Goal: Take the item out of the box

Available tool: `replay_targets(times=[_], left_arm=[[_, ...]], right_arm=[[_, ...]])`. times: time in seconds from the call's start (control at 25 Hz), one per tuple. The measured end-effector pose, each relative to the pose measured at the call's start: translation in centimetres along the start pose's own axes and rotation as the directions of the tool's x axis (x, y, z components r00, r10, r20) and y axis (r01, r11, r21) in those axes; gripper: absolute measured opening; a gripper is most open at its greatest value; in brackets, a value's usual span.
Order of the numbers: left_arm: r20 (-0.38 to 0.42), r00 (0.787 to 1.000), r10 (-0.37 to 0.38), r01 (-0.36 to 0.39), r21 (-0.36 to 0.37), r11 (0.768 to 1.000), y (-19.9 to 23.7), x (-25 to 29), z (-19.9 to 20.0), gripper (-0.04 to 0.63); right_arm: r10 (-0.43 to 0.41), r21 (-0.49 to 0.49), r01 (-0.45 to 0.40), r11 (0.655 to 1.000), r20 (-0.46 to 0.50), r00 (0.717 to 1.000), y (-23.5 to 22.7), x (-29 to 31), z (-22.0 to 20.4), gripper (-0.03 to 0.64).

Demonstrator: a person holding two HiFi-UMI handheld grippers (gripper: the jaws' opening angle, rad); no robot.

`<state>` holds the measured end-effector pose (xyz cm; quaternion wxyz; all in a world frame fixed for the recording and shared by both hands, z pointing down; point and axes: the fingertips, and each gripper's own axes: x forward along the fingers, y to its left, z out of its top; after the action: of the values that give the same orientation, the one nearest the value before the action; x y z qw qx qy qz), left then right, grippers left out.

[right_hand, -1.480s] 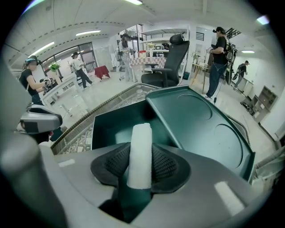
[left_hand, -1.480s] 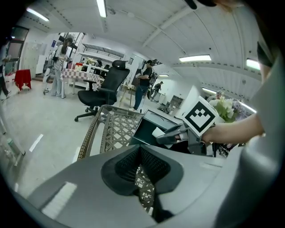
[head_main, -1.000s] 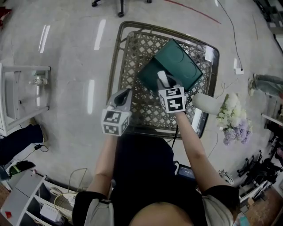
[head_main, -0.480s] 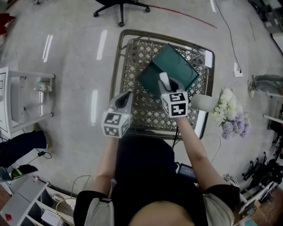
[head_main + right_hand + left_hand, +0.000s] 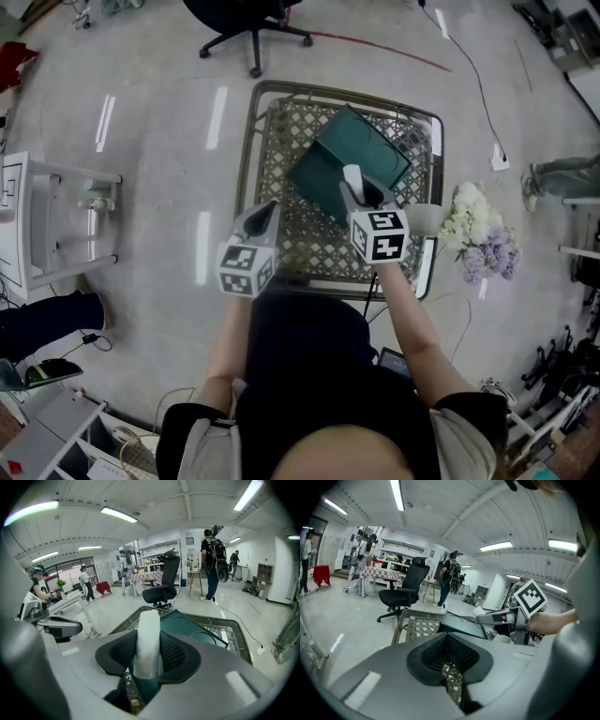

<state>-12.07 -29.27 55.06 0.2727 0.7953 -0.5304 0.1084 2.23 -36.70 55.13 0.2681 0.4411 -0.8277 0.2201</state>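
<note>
Head view gives the layout: a green box (image 5: 361,141) sits askew on the lattice table (image 5: 251,150). The right gripper (image 5: 356,192) hangs over the box's near side, a white item (image 5: 352,175) poking up between its tips. The left gripper (image 5: 266,212) hovers over the table's near left part, apart from the box. Flowers (image 5: 483,239) lie on the floor to the right, seen in no other view.

Right gripper view settles the grip: both pads press on the white item (image 5: 149,639), which stands upright with the box (image 5: 192,627) just behind it. Whether its lower end is clear of the box, I can't tell.

Left gripper view catches the right gripper (image 5: 499,617) side-on beside the box (image 5: 461,624). Its own jaws are drawn together at the tips, holding nothing, with only table lattice (image 5: 415,626) showing through the slit.
</note>
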Motion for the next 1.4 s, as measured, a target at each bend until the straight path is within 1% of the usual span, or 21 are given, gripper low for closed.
replay_targets(times=[0.16,0.32,0.64,0.88,1.0,1.2,1.4], left_arm=[[0.012,1.0,-0.009,0.008,0.011,1.0,-0.8,-0.7,0.4,0.008],[0.015,1.0,-0.021,0.021,0.013,1.0,-1.7,-1.1,0.3,0.008],[0.03,0.999,-0.041,0.04,0.04,0.998,-4.1,-1.5,0.7,0.008],[0.044,0.997,-0.062,0.059,0.06,0.996,-6.1,-2.0,1.3,0.008],[0.054,0.996,-0.071,0.067,0.068,0.995,-6.9,-2.3,1.6,0.008],[0.074,0.993,-0.096,0.09,0.078,0.993,-8.2,-2.9,2.4,0.008],[0.107,0.987,-0.118,0.108,0.1,0.989,-9.7,-3.9,3.3,0.008]], right_arm=[[0.002,0.044,-0.004,0.999,0.036,0.999,0.0,-2.1,0.3,0.144],[-0.023,0.067,0.018,0.998,0.087,0.996,-0.5,-4.2,0.3,0.144],[-0.081,0.105,0.064,0.992,0.17,0.982,-1.8,-8.2,-0.1,0.143],[-0.097,0.136,0.068,0.988,0.228,0.969,-1.8,-10.9,-0.1,0.143],[-0.095,0.146,0.056,0.988,0.277,0.956,-1.6,-12.4,0.4,0.143],[-0.083,0.163,0.023,0.986,0.372,0.924,-1.4,-15.1,1.0,0.143],[-0.072,0.14,0.01,0.99,0.447,0.891,-0.9,-17.7,1.4,0.14]])
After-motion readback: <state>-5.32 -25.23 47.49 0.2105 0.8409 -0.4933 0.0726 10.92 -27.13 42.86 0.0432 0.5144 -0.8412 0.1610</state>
